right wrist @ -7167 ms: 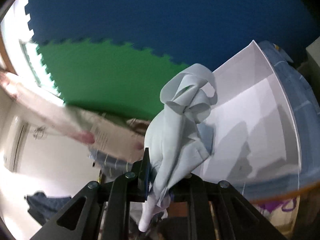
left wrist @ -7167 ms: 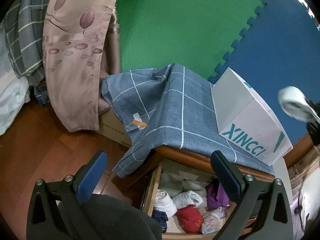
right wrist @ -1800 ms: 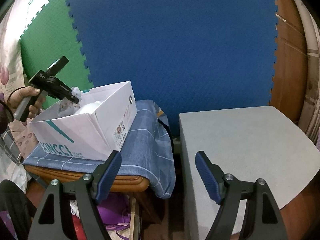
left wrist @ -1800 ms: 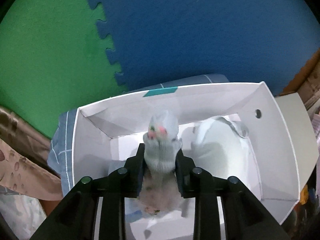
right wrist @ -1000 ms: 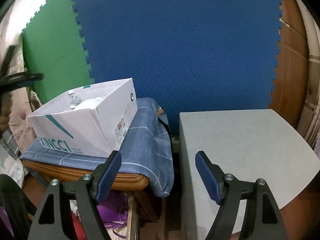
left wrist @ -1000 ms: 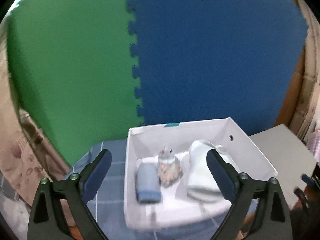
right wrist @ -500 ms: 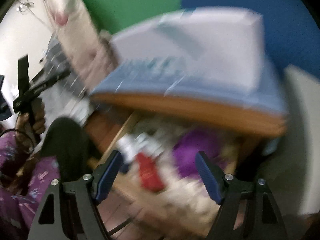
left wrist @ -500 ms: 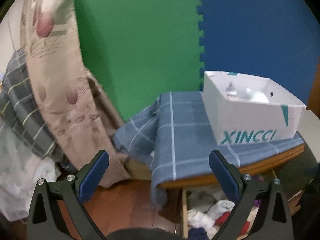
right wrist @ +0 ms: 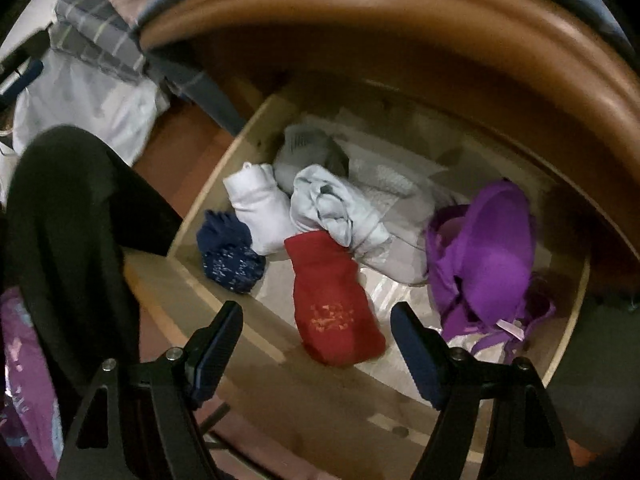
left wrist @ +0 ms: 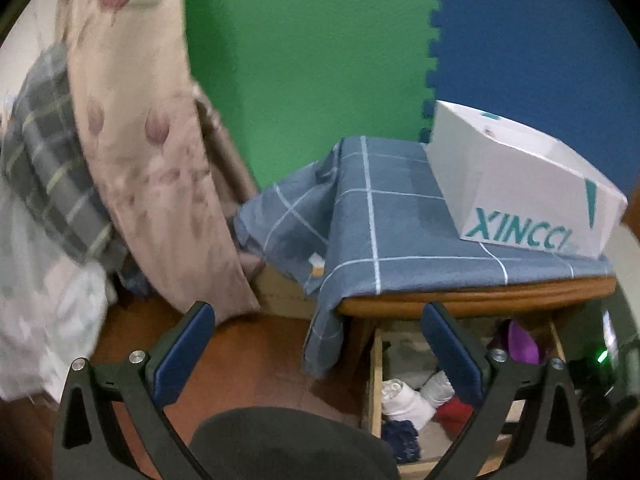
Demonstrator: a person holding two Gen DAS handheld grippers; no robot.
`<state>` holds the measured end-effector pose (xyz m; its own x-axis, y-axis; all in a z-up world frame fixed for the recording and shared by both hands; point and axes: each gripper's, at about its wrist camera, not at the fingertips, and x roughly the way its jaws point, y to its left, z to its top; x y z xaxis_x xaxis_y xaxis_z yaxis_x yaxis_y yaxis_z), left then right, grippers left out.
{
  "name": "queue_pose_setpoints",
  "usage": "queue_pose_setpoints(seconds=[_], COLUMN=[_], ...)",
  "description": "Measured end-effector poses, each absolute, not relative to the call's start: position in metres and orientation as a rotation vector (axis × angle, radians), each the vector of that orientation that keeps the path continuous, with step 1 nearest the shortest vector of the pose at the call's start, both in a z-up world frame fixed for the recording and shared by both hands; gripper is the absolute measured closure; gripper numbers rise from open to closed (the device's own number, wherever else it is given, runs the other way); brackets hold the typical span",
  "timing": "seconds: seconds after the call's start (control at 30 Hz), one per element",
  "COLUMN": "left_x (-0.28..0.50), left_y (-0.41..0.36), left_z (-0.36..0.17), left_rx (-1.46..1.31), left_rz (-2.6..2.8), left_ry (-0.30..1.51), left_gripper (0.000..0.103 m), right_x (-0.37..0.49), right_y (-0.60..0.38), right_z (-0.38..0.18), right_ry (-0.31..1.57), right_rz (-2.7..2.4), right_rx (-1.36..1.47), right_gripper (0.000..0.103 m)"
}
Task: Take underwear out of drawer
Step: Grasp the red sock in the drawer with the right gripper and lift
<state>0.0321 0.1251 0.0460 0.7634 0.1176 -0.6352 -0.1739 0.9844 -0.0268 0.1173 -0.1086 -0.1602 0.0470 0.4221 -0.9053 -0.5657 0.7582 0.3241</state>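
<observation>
The open wooden drawer [right wrist: 224, 168] holds several rolled garments: a red bundle [right wrist: 332, 300], a white roll [right wrist: 260, 204], a navy speckled roll [right wrist: 228, 252], a pale grey crumpled piece [right wrist: 336, 208] and a purple bra [right wrist: 484, 256]. My right gripper [right wrist: 316, 320] is open and empty, just above the drawer's front edge, with the red bundle between its fingers' line. My left gripper [left wrist: 316, 332] is open and empty, held back over the floor. The drawer [left wrist: 376, 376] shows at the lower right of the left wrist view.
A white XINCCI box [left wrist: 520, 196] stands on the blue checked cloth [left wrist: 380, 224] over the table top. A floral curtain [left wrist: 140, 140] and plaid bedding [left wrist: 44, 168] hang at left. My dark-clothed knee [right wrist: 68, 220] is beside the drawer.
My right gripper has swung down from the box and table side to just over the open drawer. My left gripper has pulled back and lowered slightly; both stay open.
</observation>
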Motion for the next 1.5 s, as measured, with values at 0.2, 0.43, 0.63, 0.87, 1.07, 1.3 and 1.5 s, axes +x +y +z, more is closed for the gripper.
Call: queue_pose_setpoints(seconds=[0.2, 0.43, 0.63, 0.87, 1.07, 1.3, 1.5], left_x=[0.022, 0.016, 0.016, 0.020, 0.020, 0.023, 0.024], left_y=[0.155, 0.178, 0.168, 0.159, 0.157, 0.153, 0.152], left_z=[0.042, 0.037, 0.041, 0.042, 0.041, 0.041, 0.040], left_rx=[-0.279, -0.434, -0.374, -0.322, -0.315, -0.284, -0.282], left_rz=[0.171, 0.223, 0.247, 0.245, 0.251, 0.257, 0.260], left_ry=[0.652, 0.628, 0.615, 0.623, 0.627, 0.636, 0.637], left_gripper=[0.001, 0.001, 0.001, 0.001, 0.001, 0.001, 0.001], right_x=[0.121, 0.129, 0.131, 0.135, 0.135, 0.118, 0.109], right_y=[-0.087, -0.070, -0.054, -0.042, -0.040, -0.051, -0.092], right_z=[-0.185, -0.202, -0.217, -0.240, -0.259, -0.242, -0.197], right_ry=[1.407, 1.453, 1.501, 1.563, 1.619, 1.500, 1.384], right_rz=[0.728, 0.684, 0.656, 0.631, 0.649, 0.727, 0.741], right_rx=[-0.229, -0.324, -0.413, -0.494, -0.499, -0.484, -0.283], right_gripper=[0.025, 0.025, 0.025, 0.025, 0.046, 0.069, 0.069])
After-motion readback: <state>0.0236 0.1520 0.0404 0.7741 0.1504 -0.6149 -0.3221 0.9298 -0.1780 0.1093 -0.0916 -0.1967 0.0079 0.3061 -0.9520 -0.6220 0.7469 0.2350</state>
